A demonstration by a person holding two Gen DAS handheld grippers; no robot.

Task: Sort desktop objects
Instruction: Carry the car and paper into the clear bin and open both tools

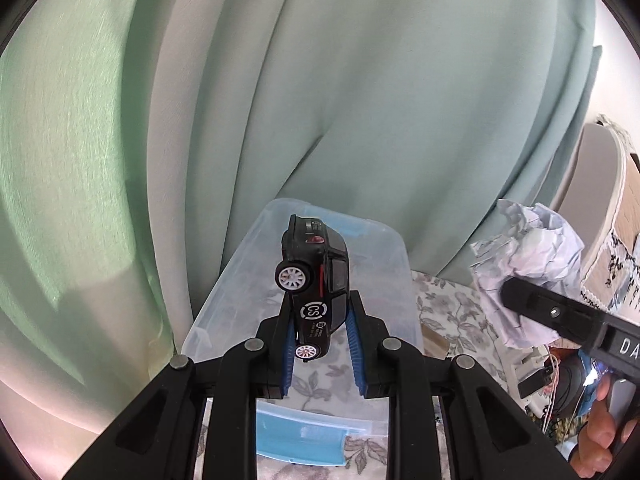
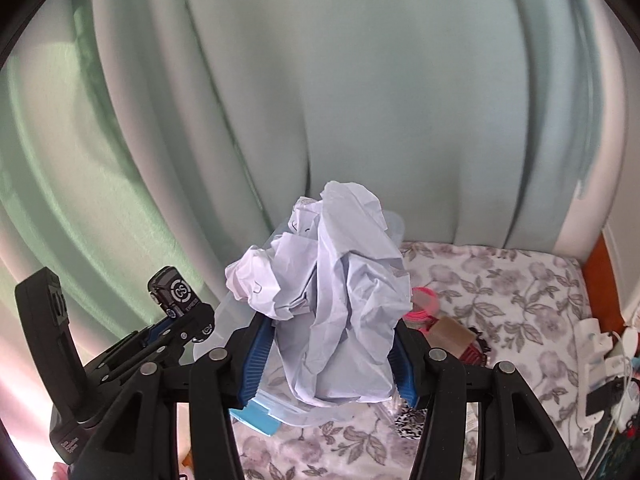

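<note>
Both wrist views close, facing the curtain, seemingly side by side.

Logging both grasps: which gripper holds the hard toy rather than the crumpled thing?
The left gripper clamps the black toy car; the right gripper holds crumpled paper.

Supporting surface: a table covered by a white cloth with a grey floral print, backed by pale green curtains. A clear plastic storage box with blue latches rests directly on the cloth at its rear edge, against the curtains. Right of the box lie a pink coiled item, a brown card tag and a dark red item just beyond it. Farther right of the box, at the cloth's edge, white devices with cables are seen.
</note>
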